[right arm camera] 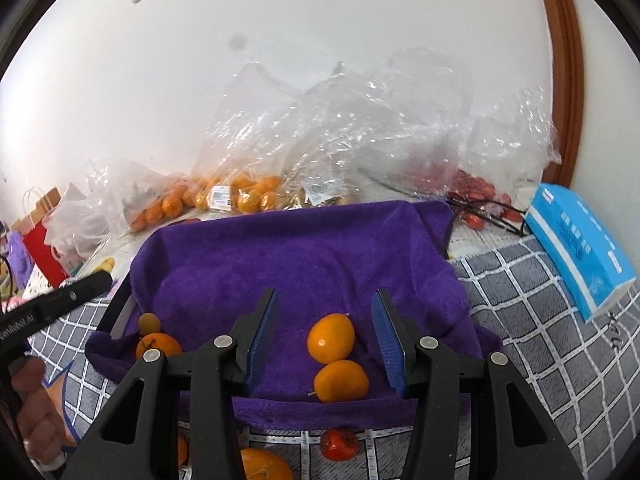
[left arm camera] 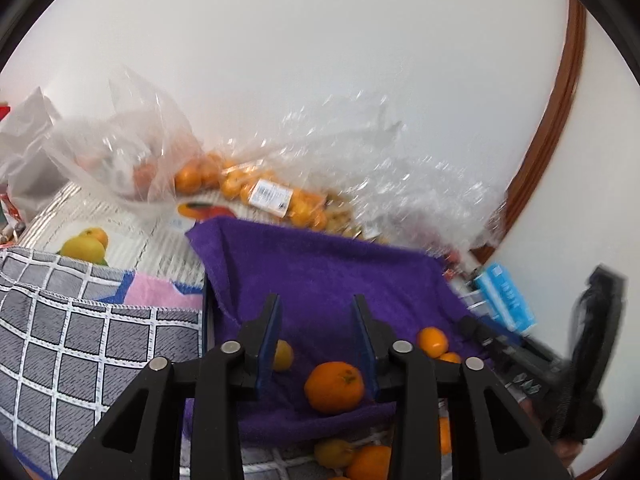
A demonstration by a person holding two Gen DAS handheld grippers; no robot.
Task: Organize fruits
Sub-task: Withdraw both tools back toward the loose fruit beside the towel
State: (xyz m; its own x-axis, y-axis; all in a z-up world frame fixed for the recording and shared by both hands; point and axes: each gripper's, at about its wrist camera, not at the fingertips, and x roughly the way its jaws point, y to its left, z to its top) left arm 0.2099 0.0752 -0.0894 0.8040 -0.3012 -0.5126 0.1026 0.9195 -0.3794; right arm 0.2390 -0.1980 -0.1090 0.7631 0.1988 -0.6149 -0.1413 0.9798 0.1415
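Both tongs are spread wide and hold nothing. Left tongs (left arm camera: 316,308) hang over an orange (left arm camera: 334,387) on the purple towel (left arm camera: 320,272), low in the middle. Right tongs (right arm camera: 324,300) hang over two oranges (right arm camera: 331,338) there.

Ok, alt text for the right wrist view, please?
The open right gripper hovers over a purple towel lining a tray, two oranges between its fingers. Bagged oranges sit behind; a blue tissue box lies right.

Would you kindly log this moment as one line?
left gripper: open, empty | right gripper: open, empty | oranges on purple towel
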